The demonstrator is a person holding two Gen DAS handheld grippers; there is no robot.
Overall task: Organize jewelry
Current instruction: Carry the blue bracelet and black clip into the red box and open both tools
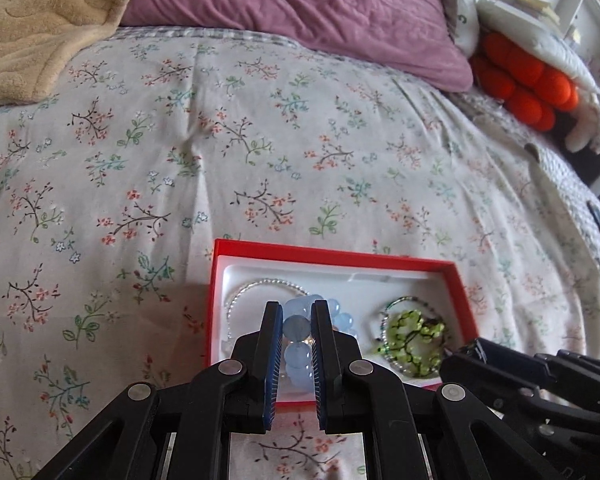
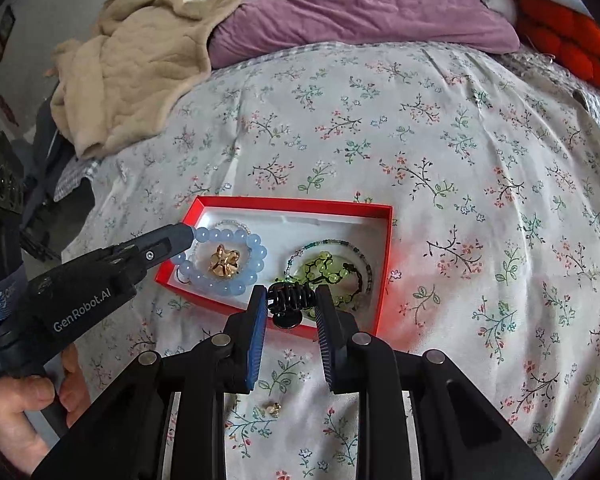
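A red jewelry box (image 2: 384,248) with a white lining lies on the flowered bedspread. My left gripper (image 1: 296,310) is shut on a pale blue bead bracelet (image 1: 298,354) over the box's left half; the bracelet (image 2: 256,254) rings a gold flower piece (image 2: 224,261). A green bead bracelet (image 2: 324,264) lies in the right half, also in the left wrist view (image 1: 414,330). My right gripper (image 2: 291,294) is shut on a black hair claw clip (image 2: 290,298) at the box's near edge. A small gold earring (image 2: 273,409) lies on the bedspread below it.
A purple pillow (image 2: 360,4) and a beige blanket (image 2: 140,60) lie at the far side of the bed. An orange cushion (image 1: 528,80) sits at the far right. The box's red rim (image 1: 332,254) faces open bedspread beyond.
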